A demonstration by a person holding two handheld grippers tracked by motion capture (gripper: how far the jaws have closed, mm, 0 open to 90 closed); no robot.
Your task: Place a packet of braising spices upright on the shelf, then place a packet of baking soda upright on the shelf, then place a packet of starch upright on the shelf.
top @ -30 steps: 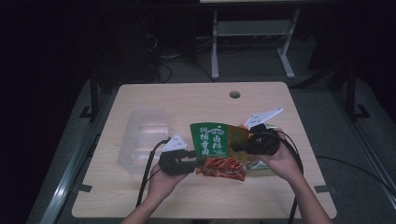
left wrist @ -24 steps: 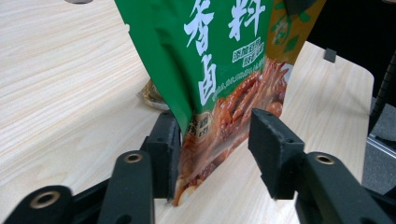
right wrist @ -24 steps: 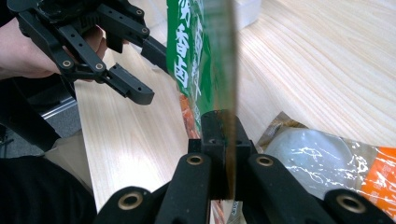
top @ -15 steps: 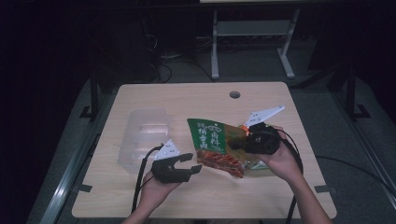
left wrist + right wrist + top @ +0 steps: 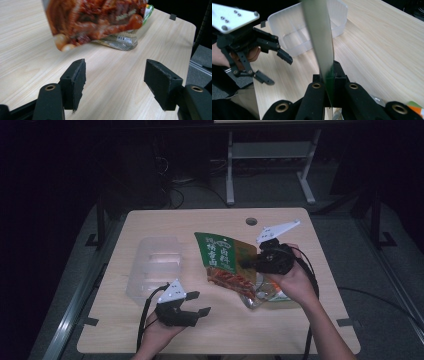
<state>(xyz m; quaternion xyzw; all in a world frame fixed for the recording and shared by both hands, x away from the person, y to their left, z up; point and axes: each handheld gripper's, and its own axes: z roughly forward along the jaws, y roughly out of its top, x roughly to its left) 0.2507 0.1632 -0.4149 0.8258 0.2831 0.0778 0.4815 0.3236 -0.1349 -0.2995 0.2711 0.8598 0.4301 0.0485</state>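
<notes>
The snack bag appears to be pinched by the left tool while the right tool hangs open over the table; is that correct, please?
Not quite: the sides are swapped. The right tool pinches the snack bag, as the right gripper view shows, while the left tool hangs open over the table.

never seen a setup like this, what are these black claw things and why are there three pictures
A person holds a hand-held two-jaw gripper in each hand; no robot arm is involved. One picture looks down from above the wooden table. The other two come from cameras riding on each gripper, looking along its jaws. The right gripper is shut on the edge of a green and red food pouch, lifting it. The left gripper is open with nothing between its jaws, which have just been opening. A clear plastic container sits to the left.
</notes>
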